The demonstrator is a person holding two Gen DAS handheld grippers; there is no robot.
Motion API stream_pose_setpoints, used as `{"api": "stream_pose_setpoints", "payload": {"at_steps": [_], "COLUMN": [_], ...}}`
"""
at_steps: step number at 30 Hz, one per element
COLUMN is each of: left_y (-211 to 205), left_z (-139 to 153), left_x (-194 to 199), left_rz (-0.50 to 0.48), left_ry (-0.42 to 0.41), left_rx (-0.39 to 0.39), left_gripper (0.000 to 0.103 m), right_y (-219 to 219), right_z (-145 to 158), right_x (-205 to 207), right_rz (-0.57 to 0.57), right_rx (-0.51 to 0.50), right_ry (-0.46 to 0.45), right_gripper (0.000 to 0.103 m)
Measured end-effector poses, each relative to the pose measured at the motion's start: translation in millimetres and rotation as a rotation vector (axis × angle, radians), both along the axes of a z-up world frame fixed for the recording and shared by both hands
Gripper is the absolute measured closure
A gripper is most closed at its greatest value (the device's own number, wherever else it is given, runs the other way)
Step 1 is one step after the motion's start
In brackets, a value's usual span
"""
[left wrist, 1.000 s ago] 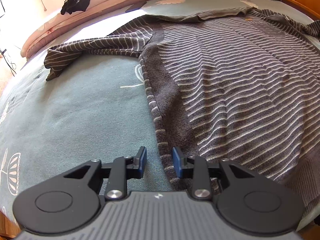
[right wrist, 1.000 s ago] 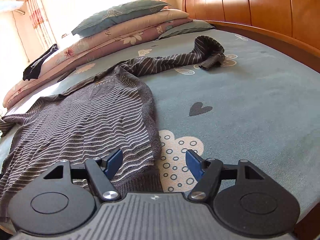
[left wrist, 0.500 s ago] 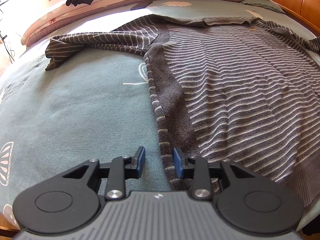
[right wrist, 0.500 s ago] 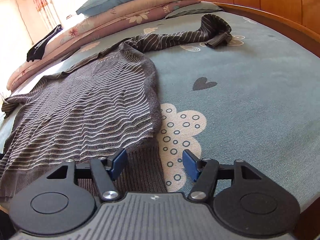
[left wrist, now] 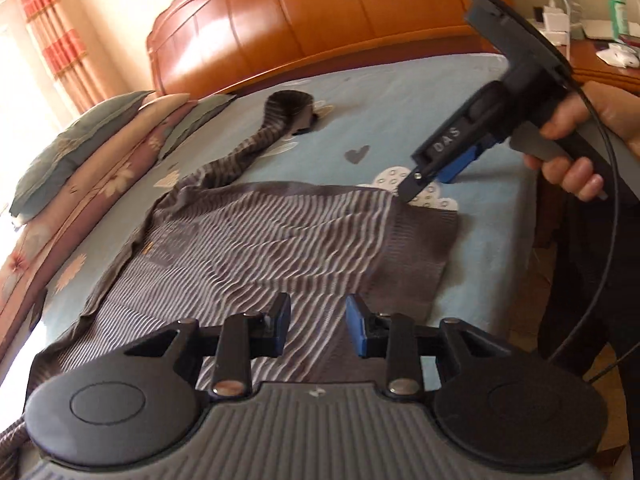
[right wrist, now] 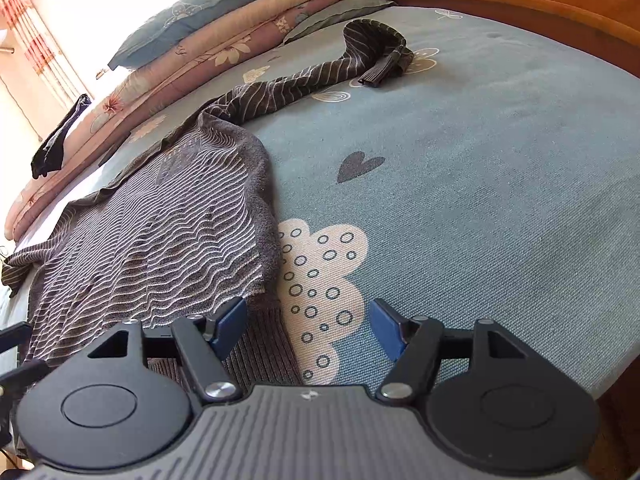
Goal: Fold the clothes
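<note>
Striped sweater point(left wrist: 256, 240), dark grey with thin pale lines, lies spread flat on the blue-green bedspread point(right wrist: 500, 168), its ribbed hem point(left wrist: 416, 248) toward the near edge of the bed and one long sleeve point(right wrist: 304, 80) trailing away toward the wooden headboard point(left wrist: 320, 20), where its cuff curls over. Stacked pillows and folded quilts point(right wrist: 224, 28) sit along the far side of the bed, with a small black garment point(right wrist: 56, 140) draped on them. The left gripper point(left wrist: 316, 324) hangs over the sweater's lower body with its blue pads a narrow gap apart and nothing between them. The right gripper point(right wrist: 306, 328), held in a person's hand point(left wrist: 576, 148), points down at the hem corner; its jaws have just been opening and stand wide, one pad over the ribbed hem and the other over the white cloud print point(right wrist: 320, 280) on the bedspread, the hem's edge lying between them without being pinched. In the left wrist view its tip sits right at the sweater's edge; whether it touches the cloth I cannot tell.
</note>
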State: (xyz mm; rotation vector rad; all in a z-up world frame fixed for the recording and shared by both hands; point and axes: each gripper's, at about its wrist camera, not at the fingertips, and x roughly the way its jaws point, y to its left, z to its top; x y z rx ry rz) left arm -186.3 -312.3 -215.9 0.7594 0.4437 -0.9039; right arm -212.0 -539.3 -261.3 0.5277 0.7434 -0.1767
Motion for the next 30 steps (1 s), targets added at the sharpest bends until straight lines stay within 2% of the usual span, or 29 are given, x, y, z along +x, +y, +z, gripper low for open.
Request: {"api": "stream_pose_setpoints", "payload": {"at_steps": [3, 9, 11, 13, 19, 21, 24, 25, 28, 30], "left_y": [-36.7, -62.8, -68.1, -73.7, -75.4, -78.3, -78.8, -78.8, -77.8, -78.5], "left_z": [-20.9, -44.7, -48.5, -51.9, -40.9, -46.0, -56.5, -55.7, -44.8, -47.2], "left_x": [-7.8, -24.5, -23.6, -24.5, -20.6, -18.4, -26.8, -30.4, -34.2, -39.1], "left_rz": [-0.087, -0.175, -0.171, -0.147, -0.132, -0.158, -0.213, -0.225, -0.244, -0.270], "left_ry": [0.040, 0.012, -0.023, -0.107, -0.164, -0.139, -0.209, -0.219, -0.155, -0.161], "left_rx": [0.043, 0.159, 0.185, 0.207, 0.184, 0.256, 0.321, 0.319, 0.261, 0.289], "left_gripper": [0.071, 0.070, 0.070, 0.071, 0.076, 0.076, 0.076, 0.075, 0.070, 0.070], "right_y": [-10.5, -23.5, -24.3, -23.8, -27.1, -26.9, -26.6, -26.6, -25.8, -24.8], "right_z": [-2.0, -4.5, -4.4, -3.6, -3.6, -3.5, -3.3, -3.3, -3.2, -2.9], "right_x": [-5.6, -11.7, -12.3, -12.8, -15.5, -15.5, -15.2, -15.1, -14.4, -13.7], "right_rz": [-0.009, -0.008, -0.003, 0.001, -0.006, -0.005, -0.006, -0.007, -0.005, -0.001], "right_rx": [0.059, 0.141, 0.146, 0.139, 0.161, 0.158, 0.155, 0.155, 0.149, 0.143], "right_ry": [-0.014, -0.031, -0.030, -0.028, -0.033, -0.033, -0.031, -0.031, -0.029, -0.028], "right_gripper": [0.031, 0.030, 0.029, 0.025, 0.025, 0.024, 0.024, 0.024, 0.023, 0.023]}}
